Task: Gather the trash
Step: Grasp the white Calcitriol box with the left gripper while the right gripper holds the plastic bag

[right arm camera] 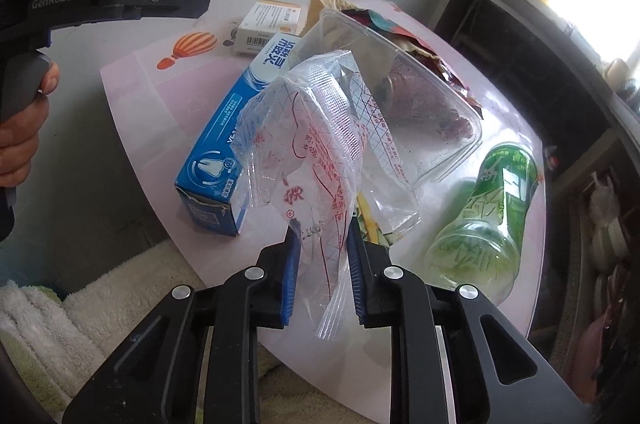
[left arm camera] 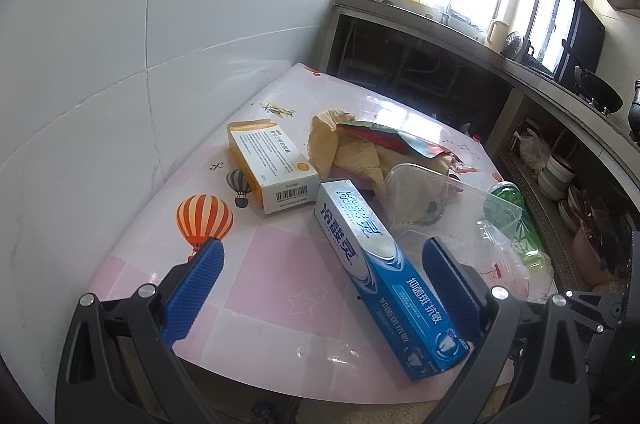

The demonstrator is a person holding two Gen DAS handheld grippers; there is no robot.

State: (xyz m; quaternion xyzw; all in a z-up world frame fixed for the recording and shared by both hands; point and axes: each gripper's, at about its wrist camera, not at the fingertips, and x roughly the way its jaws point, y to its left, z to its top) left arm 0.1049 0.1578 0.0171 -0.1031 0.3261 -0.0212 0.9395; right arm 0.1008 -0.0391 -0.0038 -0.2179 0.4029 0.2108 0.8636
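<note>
My right gripper (right arm camera: 323, 224) is shut on a clear plastic zip bag with red print (right arm camera: 316, 128) and holds it above the table's front edge. My left gripper (left arm camera: 322, 248) is open and empty, its fingers either side of the near end of a blue toothpaste box (left arm camera: 384, 272), which also shows in the right wrist view (right arm camera: 232, 120). Behind lie a white-and-orange carton (left arm camera: 272, 164), crumpled brown paper with a red wrapper (left arm camera: 360, 148), a clear plastic tub (right arm camera: 404, 96) and a green bottle on its side (right arm camera: 488, 208).
The trash lies on a pink table with balloon prints (left arm camera: 256, 280) against a white wall. A dark kitchen counter (left arm camera: 520, 64) with shelves of bowls runs along the right. A white fluffy cloth (right arm camera: 100, 308) lies below the table's front edge.
</note>
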